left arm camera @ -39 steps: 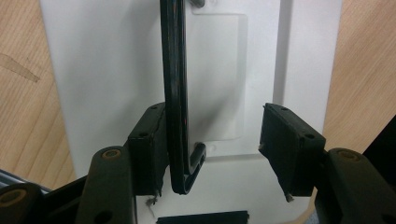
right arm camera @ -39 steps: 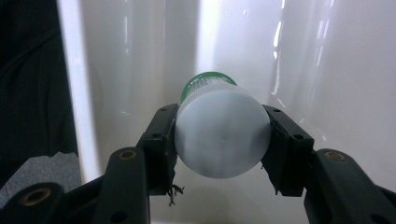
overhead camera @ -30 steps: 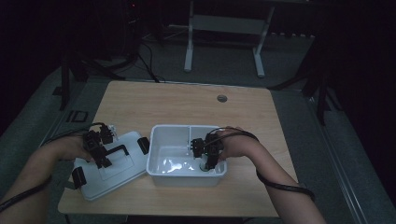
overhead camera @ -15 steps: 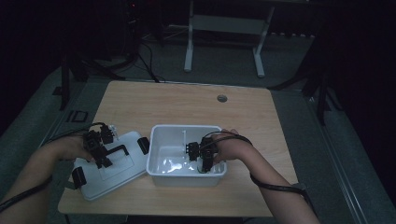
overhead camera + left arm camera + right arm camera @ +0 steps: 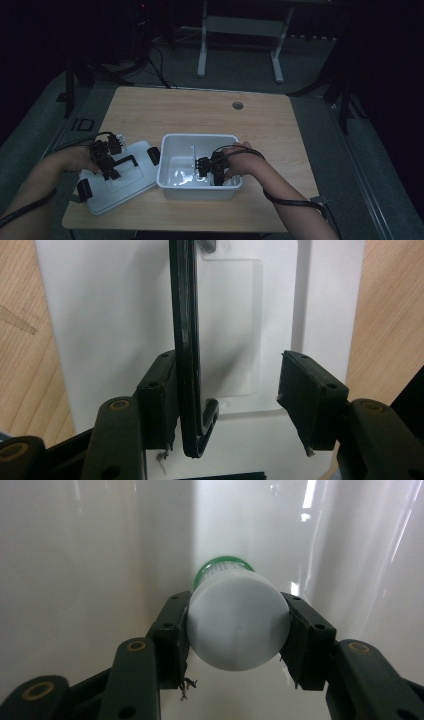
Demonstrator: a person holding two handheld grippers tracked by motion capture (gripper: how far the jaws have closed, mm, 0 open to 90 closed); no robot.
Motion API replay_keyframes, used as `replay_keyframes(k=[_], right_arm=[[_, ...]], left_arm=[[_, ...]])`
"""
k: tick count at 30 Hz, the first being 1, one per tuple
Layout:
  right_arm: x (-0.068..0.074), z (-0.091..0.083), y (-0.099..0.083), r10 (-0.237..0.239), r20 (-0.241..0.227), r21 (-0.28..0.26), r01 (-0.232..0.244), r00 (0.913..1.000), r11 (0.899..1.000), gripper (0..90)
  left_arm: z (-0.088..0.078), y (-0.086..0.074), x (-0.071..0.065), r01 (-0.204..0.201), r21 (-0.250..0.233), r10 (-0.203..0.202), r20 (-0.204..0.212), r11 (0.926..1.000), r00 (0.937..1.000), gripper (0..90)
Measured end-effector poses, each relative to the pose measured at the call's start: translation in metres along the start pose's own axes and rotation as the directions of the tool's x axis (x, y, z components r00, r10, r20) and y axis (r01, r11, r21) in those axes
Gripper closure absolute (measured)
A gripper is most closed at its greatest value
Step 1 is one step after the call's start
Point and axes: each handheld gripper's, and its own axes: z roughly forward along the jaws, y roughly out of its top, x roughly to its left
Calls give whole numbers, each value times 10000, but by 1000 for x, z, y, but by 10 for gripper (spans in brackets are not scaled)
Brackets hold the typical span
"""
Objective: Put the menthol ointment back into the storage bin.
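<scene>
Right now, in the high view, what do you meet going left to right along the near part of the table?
Left gripper over the white lid → white bin → right gripper, inside the bin, shut on a white bottle → bare table.

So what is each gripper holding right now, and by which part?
The right gripper clamps a white bottle by its round sides, inside the bin. The left gripper holds nothing: the lid's black handle stands between open jaws.
</scene>
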Motion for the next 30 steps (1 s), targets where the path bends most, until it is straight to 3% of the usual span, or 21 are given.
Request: replay_keyframes(k=[5,11,20,23,30], right_arm=[[0,1,-1,0,12,9,0,10000,10000,496],[-2,-5,-3,225,-222,-213,-229,9995,9995,417],[-5,-39,-16,587,151,-510,-579,9982,9970,416],[-5,-53,-21,411,216,-753,-394,9989,9964,410],[-6,-78,-31,372,314,-1560,-318,9988,9872,291]], left_arm=[[0,0,0,-1,-1,1,0,10000,10000,432],[-1,1,0,-13,21,13,-14,10000,10000,432],[-1,3,-1,11,80,-11,-23,10000,10000,433],[-1,3,-1,-12,72,12,-16,10000,10000,433],[-2,4,-1,41,26,-41,-58,10000,10000,434]])
